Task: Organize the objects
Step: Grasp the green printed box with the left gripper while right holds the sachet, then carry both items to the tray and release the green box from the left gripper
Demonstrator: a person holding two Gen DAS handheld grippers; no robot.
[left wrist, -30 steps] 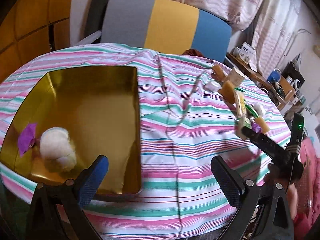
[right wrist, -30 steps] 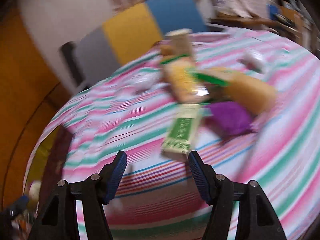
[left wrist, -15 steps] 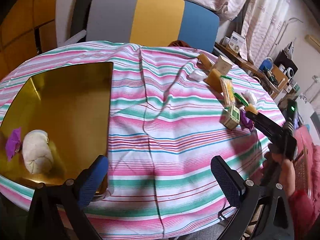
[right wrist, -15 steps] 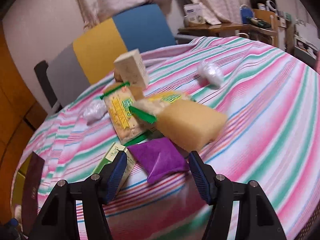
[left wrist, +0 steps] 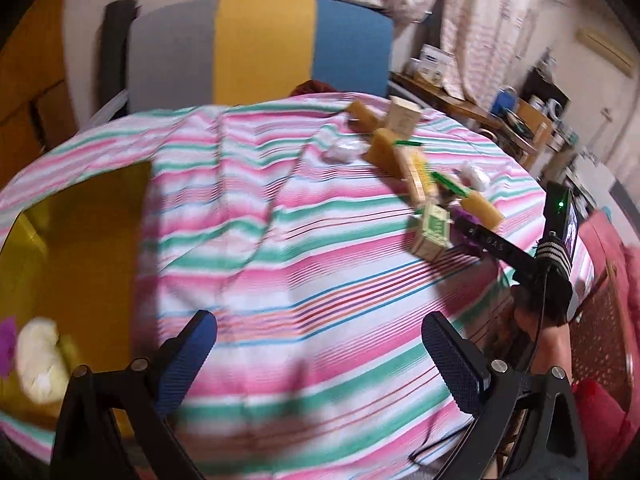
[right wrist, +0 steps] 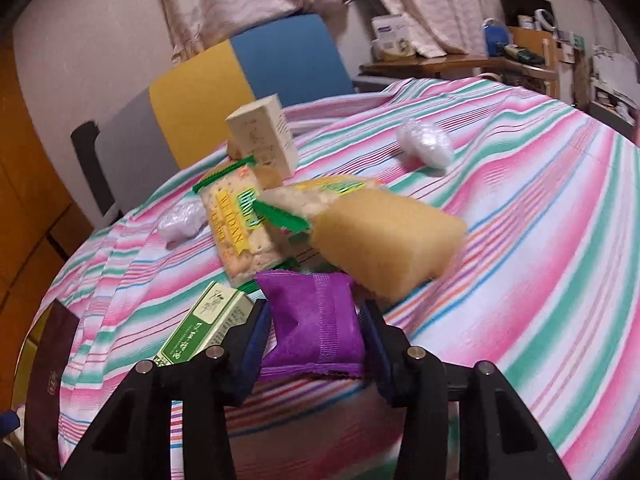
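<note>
A purple packet [right wrist: 312, 300] lies on the striped tablecloth [right wrist: 520, 280] between the pads of my right gripper [right wrist: 315, 314]. The jaws are closing and both pads touch its sides; the packet is creased. Beside it are a green box [right wrist: 204, 328], a yellow sponge [right wrist: 384, 240], a cracker packet [right wrist: 236, 224] and a cream box [right wrist: 262, 136]. My left gripper [left wrist: 318, 328] hangs open over bare cloth, holding nothing. A gold tray [left wrist: 80, 240] at its left holds a white ball [left wrist: 38, 356] and a purple scrap [left wrist: 6, 340]. The left wrist view shows the right gripper [left wrist: 466, 232] by the green box [left wrist: 432, 232].
Two white wrapped lumps [right wrist: 426, 144] [right wrist: 180, 220] lie near the pile. A grey, yellow and blue chair [left wrist: 260, 48] stands behind the table. A cluttered wooden desk [left wrist: 500, 112] is at the back right. A hand [left wrist: 536, 320] holds the right gripper at the table's right edge.
My right gripper has come up to the purple packet and its jaws have narrowed around it. The left gripper has swung right, so the tray now sits further left in its view.
</note>
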